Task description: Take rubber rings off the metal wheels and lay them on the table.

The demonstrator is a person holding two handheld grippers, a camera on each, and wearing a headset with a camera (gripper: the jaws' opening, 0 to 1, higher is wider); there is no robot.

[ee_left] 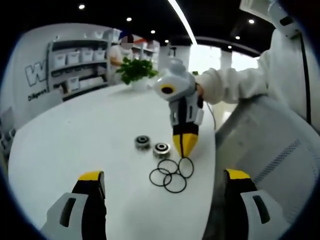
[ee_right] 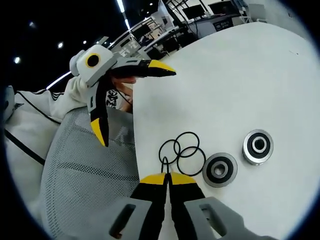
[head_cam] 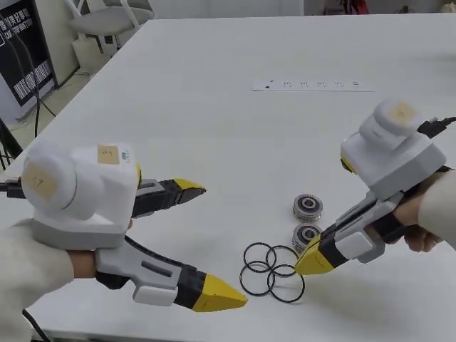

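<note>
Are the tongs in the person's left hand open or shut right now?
Open. The left tongs have their two yellow tips spread wide apart in the head view and the left gripper view.

White housings, black yellow-tipped fingers (tan stickers on top), white sleeves

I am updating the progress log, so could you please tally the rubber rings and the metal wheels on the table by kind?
Rubber rings: 4 (one at the shut tips of the right gripper)
Metal wheels: 2
Total: 6
</note>
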